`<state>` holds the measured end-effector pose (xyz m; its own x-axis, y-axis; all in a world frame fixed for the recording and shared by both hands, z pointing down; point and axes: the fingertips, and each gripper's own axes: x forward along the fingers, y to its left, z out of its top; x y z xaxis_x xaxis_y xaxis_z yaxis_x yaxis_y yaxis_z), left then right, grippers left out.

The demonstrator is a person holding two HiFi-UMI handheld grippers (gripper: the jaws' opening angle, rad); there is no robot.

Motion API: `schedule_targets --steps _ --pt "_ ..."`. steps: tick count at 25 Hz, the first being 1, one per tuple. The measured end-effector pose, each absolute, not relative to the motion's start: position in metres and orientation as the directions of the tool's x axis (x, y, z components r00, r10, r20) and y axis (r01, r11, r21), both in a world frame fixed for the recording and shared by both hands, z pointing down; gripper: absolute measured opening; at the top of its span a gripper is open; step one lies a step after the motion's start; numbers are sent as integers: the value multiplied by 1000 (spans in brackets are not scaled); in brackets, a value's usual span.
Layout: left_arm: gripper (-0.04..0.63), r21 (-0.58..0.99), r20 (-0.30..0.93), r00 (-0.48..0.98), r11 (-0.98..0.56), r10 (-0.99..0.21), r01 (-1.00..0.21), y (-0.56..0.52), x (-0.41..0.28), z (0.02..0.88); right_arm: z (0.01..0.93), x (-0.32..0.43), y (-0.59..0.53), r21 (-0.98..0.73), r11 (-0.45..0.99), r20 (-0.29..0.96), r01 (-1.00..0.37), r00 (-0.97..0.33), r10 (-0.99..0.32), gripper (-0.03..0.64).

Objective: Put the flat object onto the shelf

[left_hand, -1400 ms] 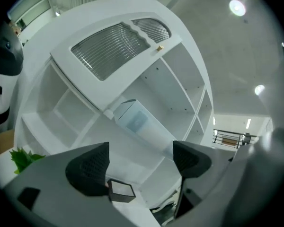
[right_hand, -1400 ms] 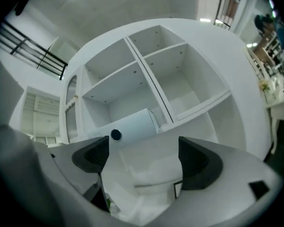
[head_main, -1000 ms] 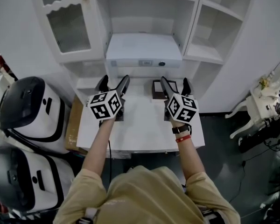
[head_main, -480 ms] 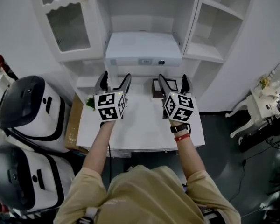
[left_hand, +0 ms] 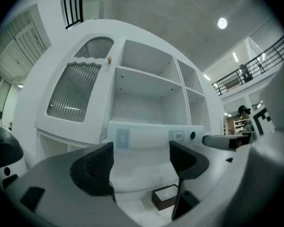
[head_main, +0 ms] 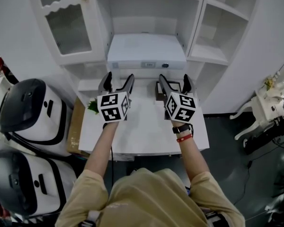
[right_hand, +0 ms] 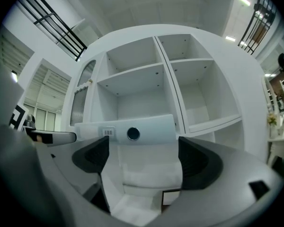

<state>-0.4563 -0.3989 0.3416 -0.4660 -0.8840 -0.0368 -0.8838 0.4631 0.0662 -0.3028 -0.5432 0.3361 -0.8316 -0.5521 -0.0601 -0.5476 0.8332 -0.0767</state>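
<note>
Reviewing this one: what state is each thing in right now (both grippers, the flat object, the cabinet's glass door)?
left gripper: open, jaws have just been closing a little, nothing between them
right gripper: open, holding nothing
flat object: lying on the table, not gripped
glass door: shut

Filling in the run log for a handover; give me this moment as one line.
left hand-held gripper: open, empty, jaws just closed a little | right hand-held gripper: open, empty | flat object: on table, not gripped
</note>
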Motion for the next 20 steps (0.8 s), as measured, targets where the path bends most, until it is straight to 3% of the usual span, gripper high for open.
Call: schedule_targets --steps 20 --pt "367 46 -41 -478 477 -877 -878 -429 -494 336 327 -342 -572 -67 825 -72 -561 -822 -564 472"
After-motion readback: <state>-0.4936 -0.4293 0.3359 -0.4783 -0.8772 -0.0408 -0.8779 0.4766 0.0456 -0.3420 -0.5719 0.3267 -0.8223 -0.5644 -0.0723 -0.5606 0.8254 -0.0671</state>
